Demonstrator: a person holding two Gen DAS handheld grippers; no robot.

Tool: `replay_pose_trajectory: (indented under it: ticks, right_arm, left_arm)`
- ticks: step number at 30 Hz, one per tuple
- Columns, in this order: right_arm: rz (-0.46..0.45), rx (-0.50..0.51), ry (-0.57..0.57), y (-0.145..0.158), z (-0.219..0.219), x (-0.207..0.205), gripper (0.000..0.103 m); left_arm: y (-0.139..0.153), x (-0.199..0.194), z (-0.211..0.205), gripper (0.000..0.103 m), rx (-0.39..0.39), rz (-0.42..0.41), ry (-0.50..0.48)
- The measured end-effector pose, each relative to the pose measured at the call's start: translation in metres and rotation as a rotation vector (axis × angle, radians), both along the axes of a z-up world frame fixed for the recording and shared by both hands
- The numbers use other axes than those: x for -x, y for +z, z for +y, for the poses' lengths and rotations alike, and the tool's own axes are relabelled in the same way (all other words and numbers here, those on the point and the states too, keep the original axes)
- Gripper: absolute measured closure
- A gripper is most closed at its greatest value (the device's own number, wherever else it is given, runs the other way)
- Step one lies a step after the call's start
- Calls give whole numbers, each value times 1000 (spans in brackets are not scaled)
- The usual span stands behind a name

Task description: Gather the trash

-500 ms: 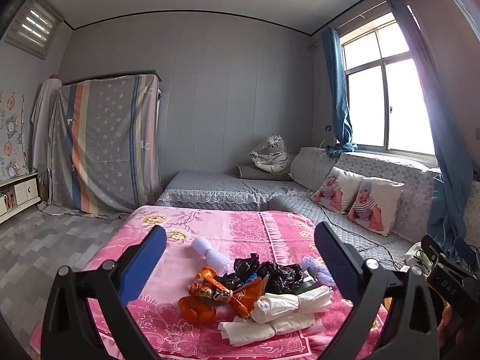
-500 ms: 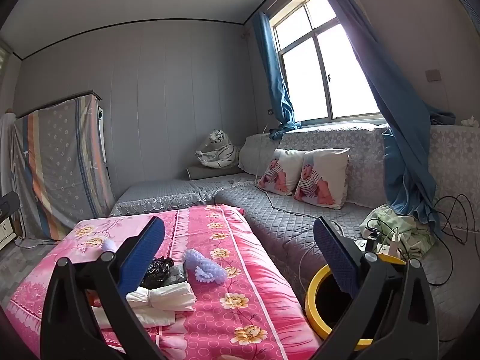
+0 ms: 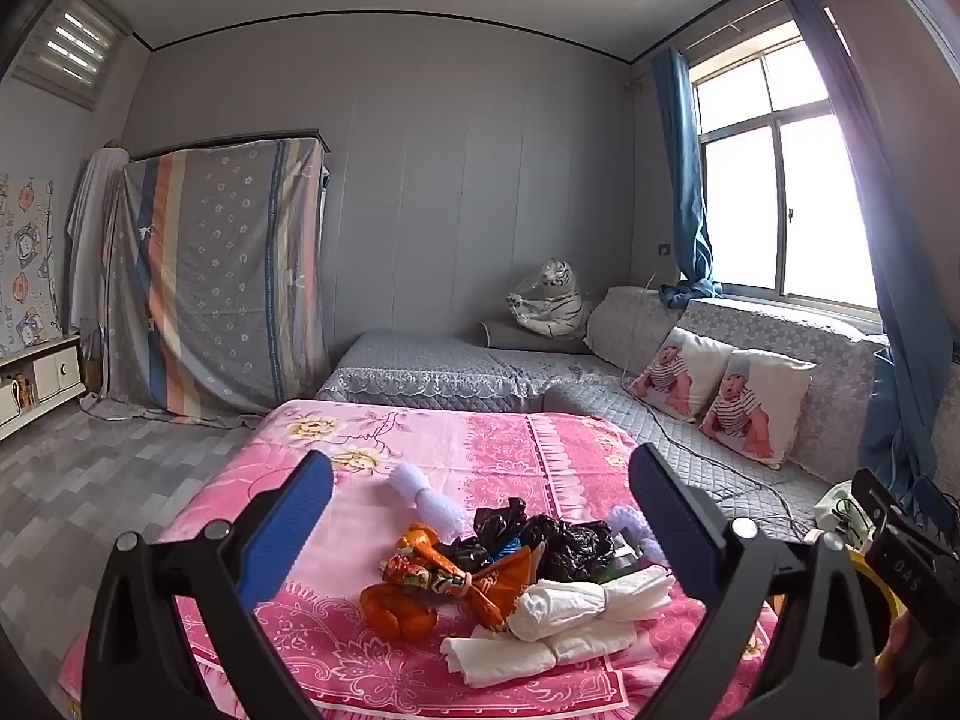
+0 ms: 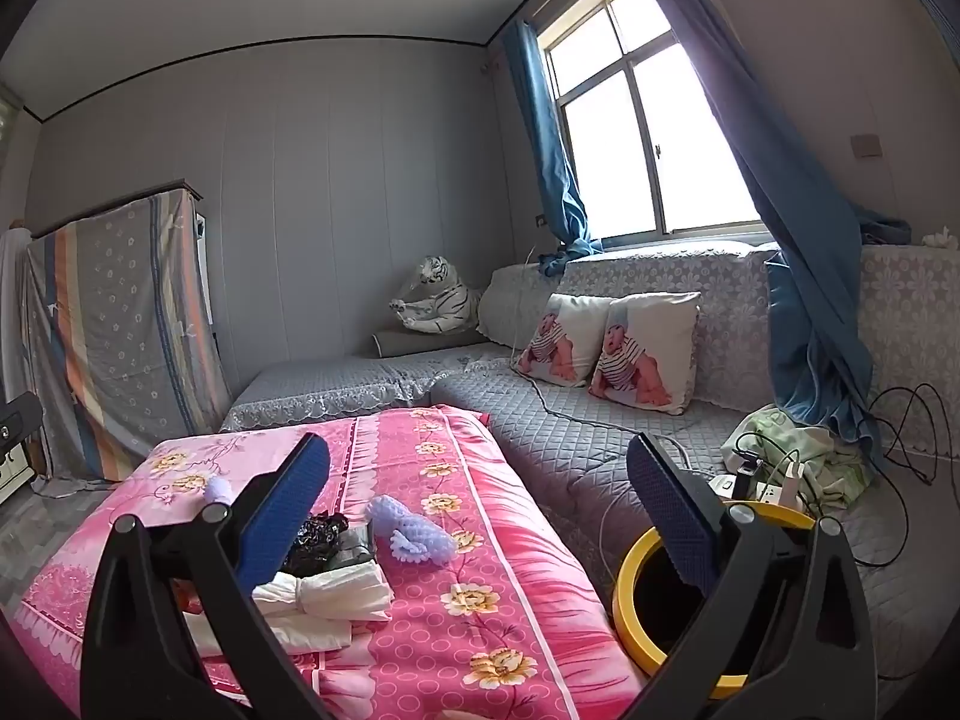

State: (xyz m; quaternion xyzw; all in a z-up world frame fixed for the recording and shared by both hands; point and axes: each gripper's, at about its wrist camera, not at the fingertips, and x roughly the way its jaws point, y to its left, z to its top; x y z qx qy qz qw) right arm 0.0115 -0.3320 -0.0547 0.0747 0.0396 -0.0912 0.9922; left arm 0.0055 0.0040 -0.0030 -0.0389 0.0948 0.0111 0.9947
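Trash lies in a pile on the pink flowered cloth (image 3: pixel 456 444): knotted white plastic bags (image 3: pixel 576 600), a crumpled black bag (image 3: pixel 558 546), an orange snack wrapper (image 3: pixel 456 576), an orange bag (image 3: pixel 399 609) and lilac foam netting (image 3: pixel 426 495). My left gripper (image 3: pixel 480 528) is open and empty, held above the pile. My right gripper (image 4: pixel 480 516) is open and empty; in its view I see the white bags (image 4: pixel 324 594), black bag (image 4: pixel 318 534) and lilac netting (image 4: pixel 414 531). A yellow-rimmed bin (image 4: pixel 630 588) stands to the right of the table.
A grey quilted sofa (image 4: pixel 564 426) with two baby-print pillows (image 4: pixel 606 342) wraps around behind and to the right. Cables and a power strip (image 4: pixel 762 480) lie by the bin. A cloth-covered wardrobe (image 3: pixel 210 294) stands at the left wall. A tiger toy (image 3: pixel 552 300) sits in the corner.
Both views have barely shifted. The trash lies as before and both grippers stay open.
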Motion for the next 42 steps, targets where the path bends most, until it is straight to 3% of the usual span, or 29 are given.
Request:
replay_pose_trajectory:
  ticks: [42]
  right_arm:
    - [5,-6,1,-4,3,-6,8]
  left_arm:
    - [-2,1,-3,8,-17,-9,8]
